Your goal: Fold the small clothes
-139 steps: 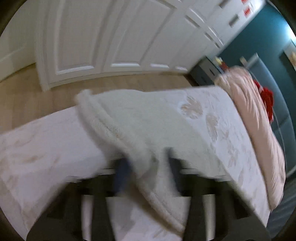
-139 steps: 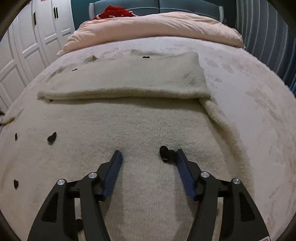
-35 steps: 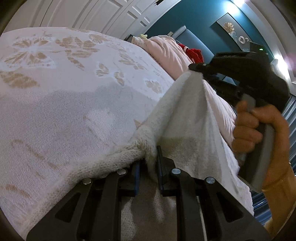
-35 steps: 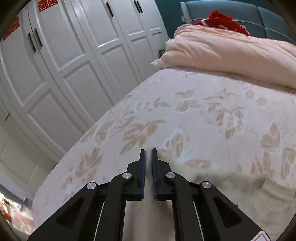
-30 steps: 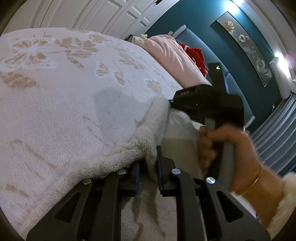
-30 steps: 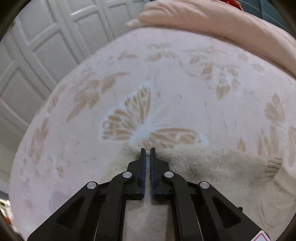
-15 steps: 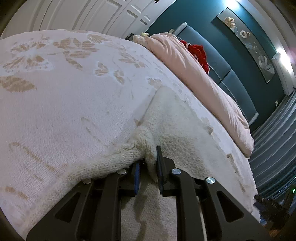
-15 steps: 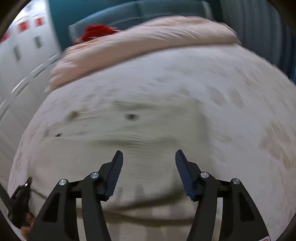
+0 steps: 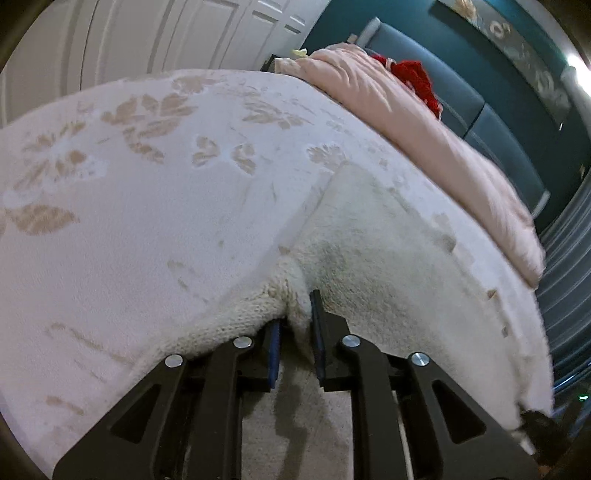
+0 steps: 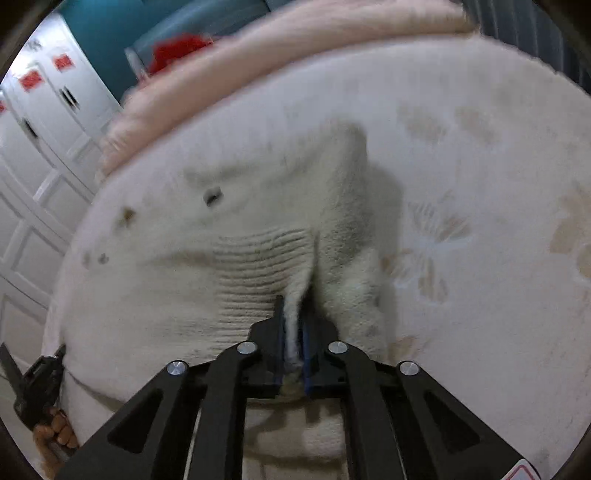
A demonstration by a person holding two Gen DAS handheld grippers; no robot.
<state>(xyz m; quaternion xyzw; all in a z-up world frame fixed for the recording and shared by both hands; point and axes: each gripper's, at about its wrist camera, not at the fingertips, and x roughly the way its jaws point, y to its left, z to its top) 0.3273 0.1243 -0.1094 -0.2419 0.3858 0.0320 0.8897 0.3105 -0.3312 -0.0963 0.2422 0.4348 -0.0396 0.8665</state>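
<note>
Both the left gripper (image 9: 295, 325) and right gripper (image 10: 293, 332) are matte black linkages with silver screw heads and blue-padded fingers (image 9: 274, 354).

Left wrist view: left gripper (image 9: 295, 325) at the near edge of the sweater (image 9: 369, 236), a fold of knit between its fingers. Sweater spreads ahead and to the right of the claw, lying on the bedspread (image 9: 147, 206). Duvet (image 9: 424, 122) bunched far ahead-right, wardrobe doors (image 9: 166, 33) behind it to the left.

Right wrist view: right gripper (image 10: 293, 325) at the sweater (image 10: 229, 229) hem, cloth between the fingers. Most of the sweater lies ahead and left of the claw; bedspread (image 10: 480, 184) to the right; duvet (image 10: 295, 48) far ahead.
</note>
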